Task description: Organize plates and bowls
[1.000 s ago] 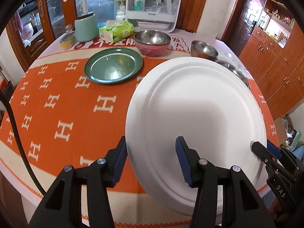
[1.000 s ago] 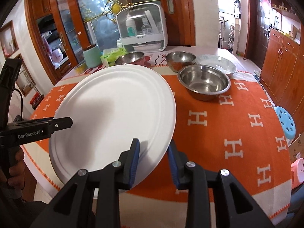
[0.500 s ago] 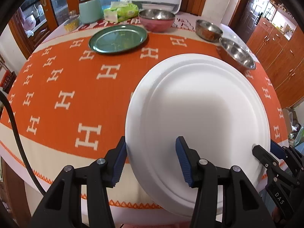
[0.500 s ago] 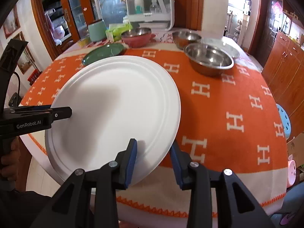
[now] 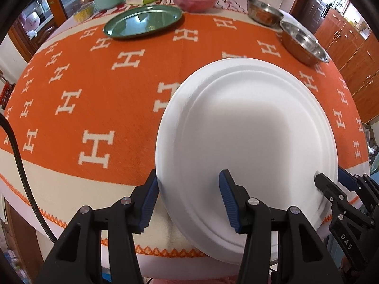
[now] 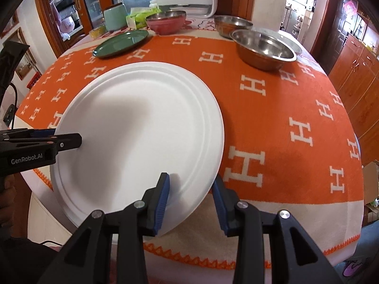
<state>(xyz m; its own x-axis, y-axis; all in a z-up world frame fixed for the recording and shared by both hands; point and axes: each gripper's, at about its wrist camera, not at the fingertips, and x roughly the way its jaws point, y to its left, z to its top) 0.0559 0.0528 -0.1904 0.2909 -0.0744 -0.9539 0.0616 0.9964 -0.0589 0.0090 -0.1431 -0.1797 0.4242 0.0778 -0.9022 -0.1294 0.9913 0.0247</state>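
A white plate [image 5: 246, 142] is held over the table's [image 5: 94, 90] near edge, rim pinched by the left gripper [image 5: 188, 200] and right gripper [image 6: 190, 200]; the green plate [image 5: 143, 22] lies far-left.

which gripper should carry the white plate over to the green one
Left, probably: the left gripper grips the white plate at its left rim, and the green plate lies on the table's far left.

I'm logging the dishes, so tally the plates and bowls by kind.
Plates: 2 (white plate, green plate)
Bowls: 3 (pink bowl, far steel bowl, near steel bowl)
Total: 5, not counting a pale dish half hidden behind the near steel bowl.
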